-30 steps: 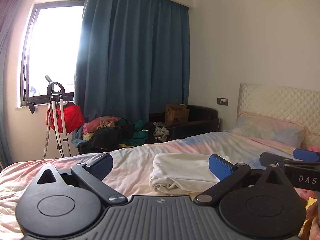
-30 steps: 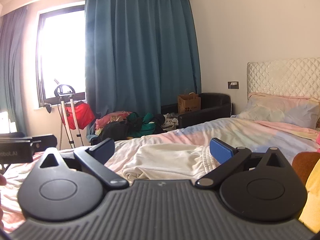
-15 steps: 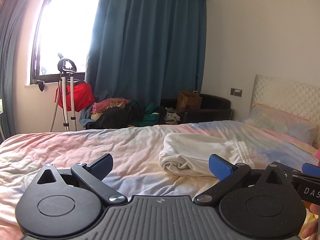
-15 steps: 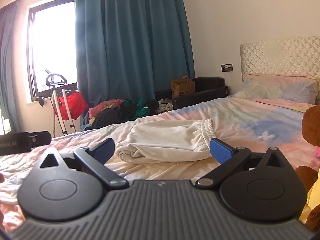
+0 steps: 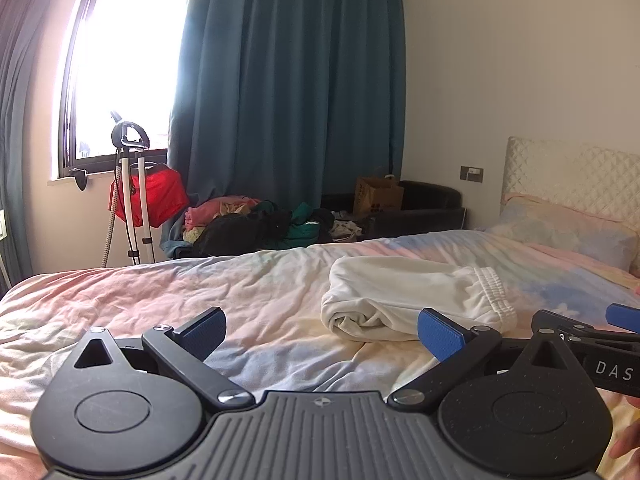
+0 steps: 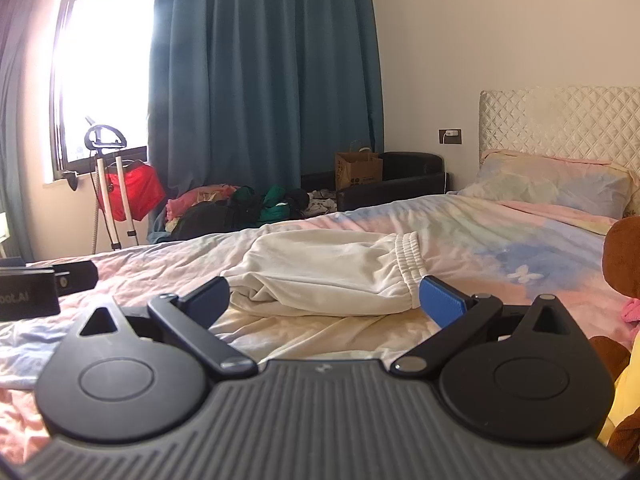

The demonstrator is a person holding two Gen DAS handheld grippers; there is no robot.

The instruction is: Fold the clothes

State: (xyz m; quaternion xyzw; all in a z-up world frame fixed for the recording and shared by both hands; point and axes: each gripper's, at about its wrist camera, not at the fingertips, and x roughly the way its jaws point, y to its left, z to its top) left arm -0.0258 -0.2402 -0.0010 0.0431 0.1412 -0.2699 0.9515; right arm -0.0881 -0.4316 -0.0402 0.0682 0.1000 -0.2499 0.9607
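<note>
In the left wrist view, your left hand-held gripper (image 5: 322,330) fills the bottom of the frame with its jaws spread wide and nothing between them. The folded cream trousers (image 5: 416,300) lie on the bed (image 5: 160,296) just right of centre, beyond the fingertips and not touching them; the elastic waistband faces the right side of the frame and the rolled fold faces left. Your gripper's right blue pad (image 5: 440,334) overlaps the lower edge of the garment in the picture, but whether it touches you cannot tell. At the lower right edge, part of your right hand-held gripper (image 5: 588,336) shows, too little of it to judge its opening here. In the upper half you see a bright window (image 5: 120,72) at left, a teal curtain (image 5: 292,100) in the middle, and below them a pile of clothes (image 5: 256,228) and a brown paper bag (image 5: 378,200).

In the right wrist view, your right hand-held gripper (image 6: 324,298) is also wide open and holds nothing. The trousers (image 6: 324,276) sit at the centre of the frame, directly ahead between the two fingertips and just beyond them, waistband toward the right. A black piece of your left gripper (image 6: 44,284) shows at the left edge. A pillow (image 6: 552,184) rests against the quilted headboard (image 6: 560,120) at upper right, and a brown plush toy (image 6: 624,256) is at the right edge.
</note>
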